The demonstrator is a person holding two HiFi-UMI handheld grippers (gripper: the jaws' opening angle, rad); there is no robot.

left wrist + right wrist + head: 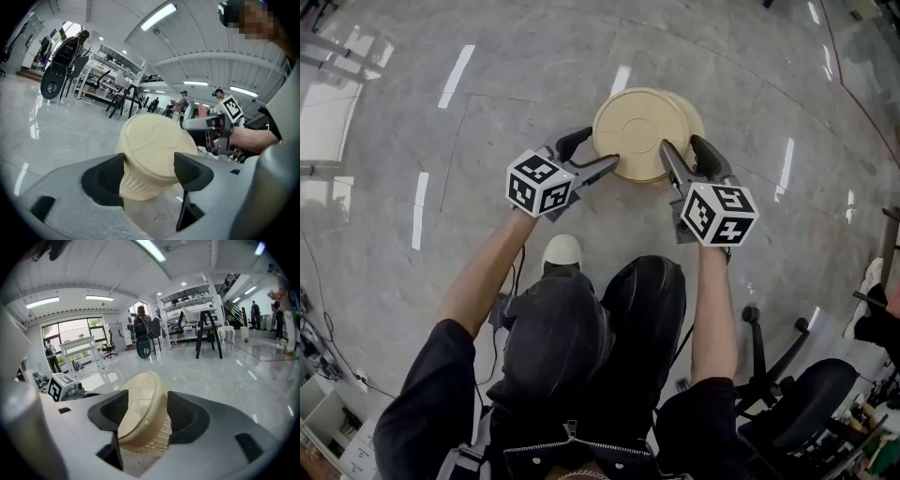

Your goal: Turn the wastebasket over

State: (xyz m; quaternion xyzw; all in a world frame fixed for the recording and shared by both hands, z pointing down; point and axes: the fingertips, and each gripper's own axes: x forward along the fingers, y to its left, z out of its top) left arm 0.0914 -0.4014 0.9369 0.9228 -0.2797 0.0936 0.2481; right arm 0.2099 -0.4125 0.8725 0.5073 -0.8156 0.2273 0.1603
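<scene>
The cream wastebasket [639,131] is on the glossy floor in front of me. Its solid bottom faces up and leans toward me, and its wider rim shows behind at the upper right. My left gripper [602,147] is at its left edge and my right gripper [682,143] at its right edge. In the left gripper view the basket [154,145] fills the gap between the wide jaws of the left gripper [150,171], with the right gripper [213,129] beyond it. In the right gripper view the basket's mesh wall [150,437] sits between the spread jaws of the right gripper [146,411]. No pad presses on it.
My white shoe [562,251] is just short of the basket. A black office chair [797,394] stands at the lower right. Farther off are stools and tables [208,329], a dark chair [61,65] and several people.
</scene>
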